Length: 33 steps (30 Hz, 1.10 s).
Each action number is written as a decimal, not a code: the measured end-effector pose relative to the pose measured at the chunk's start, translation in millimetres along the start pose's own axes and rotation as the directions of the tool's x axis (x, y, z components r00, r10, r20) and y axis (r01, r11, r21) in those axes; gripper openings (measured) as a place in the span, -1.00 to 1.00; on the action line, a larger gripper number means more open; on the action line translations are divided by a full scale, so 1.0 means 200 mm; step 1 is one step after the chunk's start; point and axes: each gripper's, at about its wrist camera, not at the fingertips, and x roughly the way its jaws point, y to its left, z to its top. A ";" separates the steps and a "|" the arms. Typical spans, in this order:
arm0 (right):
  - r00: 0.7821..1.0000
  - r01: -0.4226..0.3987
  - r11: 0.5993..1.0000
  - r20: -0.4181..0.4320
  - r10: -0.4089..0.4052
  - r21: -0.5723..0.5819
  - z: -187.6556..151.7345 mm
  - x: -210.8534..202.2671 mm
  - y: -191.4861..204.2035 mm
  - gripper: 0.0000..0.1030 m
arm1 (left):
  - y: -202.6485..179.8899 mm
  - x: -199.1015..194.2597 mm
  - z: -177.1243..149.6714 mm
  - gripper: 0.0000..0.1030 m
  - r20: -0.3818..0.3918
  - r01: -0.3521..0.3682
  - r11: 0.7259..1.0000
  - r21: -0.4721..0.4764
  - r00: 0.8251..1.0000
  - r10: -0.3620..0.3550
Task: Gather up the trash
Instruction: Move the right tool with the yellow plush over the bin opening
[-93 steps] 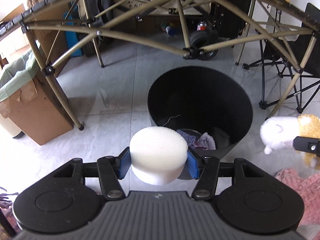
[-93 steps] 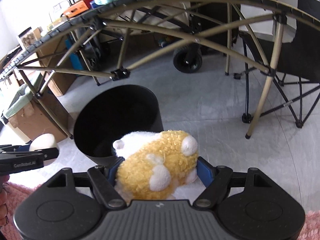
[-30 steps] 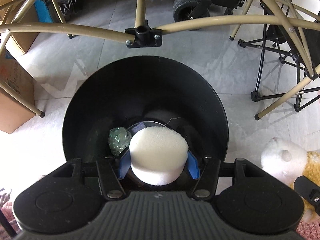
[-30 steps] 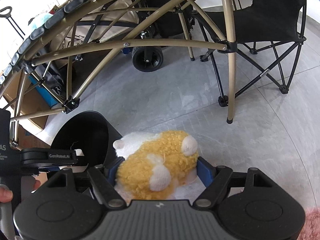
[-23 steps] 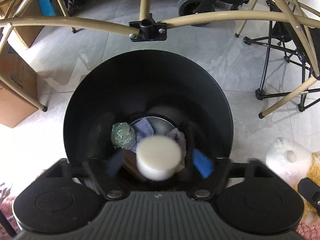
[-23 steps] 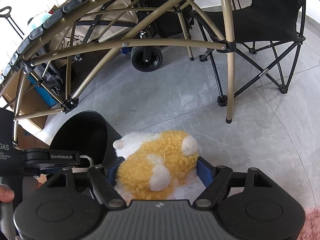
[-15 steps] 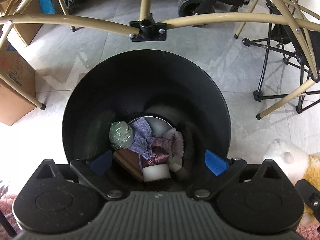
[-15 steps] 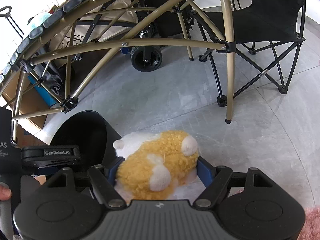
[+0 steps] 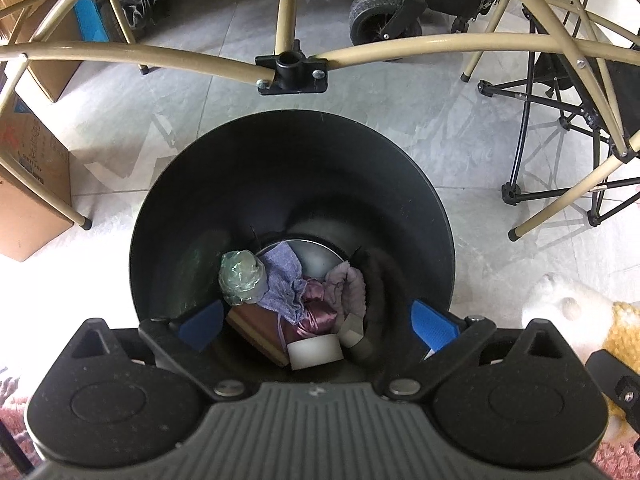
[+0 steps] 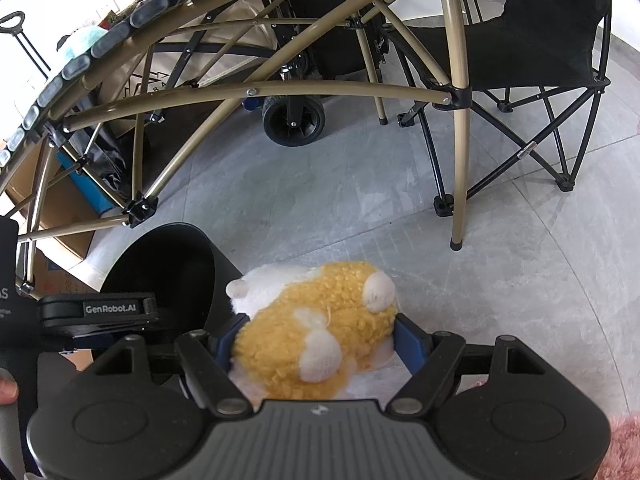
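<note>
We see a black bin [image 9: 192,216], a yellow-and-white plush toy [image 10: 320,328], grey floor tiles [image 9: 400,92], and perhaps lilac cloth [image 9: 280,276] inside.

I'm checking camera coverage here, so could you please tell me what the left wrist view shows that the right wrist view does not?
Only the left wrist view looks into the bin: the white foam puck, purple cloth and the open left gripper. Only the right wrist view shows the right gripper shut on the plush toy and the folding chair. Both show the black bin and the toy.
</note>
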 end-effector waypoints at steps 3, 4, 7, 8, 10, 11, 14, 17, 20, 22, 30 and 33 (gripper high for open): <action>1.000 -0.002 1.000 0.009 0.002 -0.005 0.00 -0.01 0.01 0.47 | 0.01 -0.02 0.00 1.00 0.009 0.012 1.000 0.002 1.000 -0.012; 1.000 -0.003 1.000 0.013 0.003 -0.008 0.00 -0.02 0.01 0.47 | 0.02 -0.03 -0.01 1.00 0.013 0.013 1.000 0.002 1.000 -0.013; 1.000 -0.006 1.000 0.021 0.006 -0.020 0.00 -0.03 0.03 0.47 | 0.05 -0.05 -0.01 1.00 0.026 0.018 1.000 -0.004 1.000 -0.018; 1.000 -0.007 1.000 0.023 0.008 -0.024 0.00 -0.03 0.04 0.47 | 0.05 -0.06 -0.01 1.00 0.031 0.016 1.000 -0.005 0.999 -0.016; 1.000 -0.007 0.999 0.027 0.008 -0.033 0.00 -0.04 0.06 0.47 | 0.07 -0.08 -0.02 1.00 0.043 0.013 1.000 -0.007 0.999 -0.012; 1.000 -0.007 0.999 0.030 0.008 -0.038 0.00 -0.04 0.07 0.47 | 0.07 -0.09 -0.02 1.00 0.049 0.011 1.000 -0.007 0.999 -0.011; 0.999 -0.011 0.999 0.038 0.013 -0.053 0.01 -0.04 0.11 0.47 | 0.11 -0.13 -0.03 1.00 0.071 0.009 1.000 -0.009 0.997 -0.009; 0.999 -0.020 0.997 0.047 0.024 -0.074 0.01 -0.05 0.16 0.47 | 0.15 -0.15 -0.04 1.00 0.090 0.007 1.000 -0.014 0.996 -0.005; 0.998 -0.028 0.995 0.054 0.034 -0.101 0.01 -0.05 0.21 0.47 | 0.20 -0.19 -0.05 1.00 0.103 0.011 1.000 -0.024 0.995 -0.008; 0.997 -0.037 0.992 0.056 0.043 -0.117 0.01 -0.05 0.25 0.47 | 0.23 -0.21 -0.06 1.00 0.116 0.011 0.999 -0.030 0.993 -0.007; 0.997 -0.051 0.981 0.050 0.061 -0.186 0.01 -0.03 0.42 0.47 | 0.39 -0.28 -0.07 1.00 0.145 0.011 0.997 -0.081 0.989 0.001; 0.997 -0.053 0.977 0.042 0.063 -0.207 0.00 -0.01 0.48 0.47 | 0.45 -0.30 -0.09 1.00 0.156 -0.006 0.996 -0.094 0.988 0.021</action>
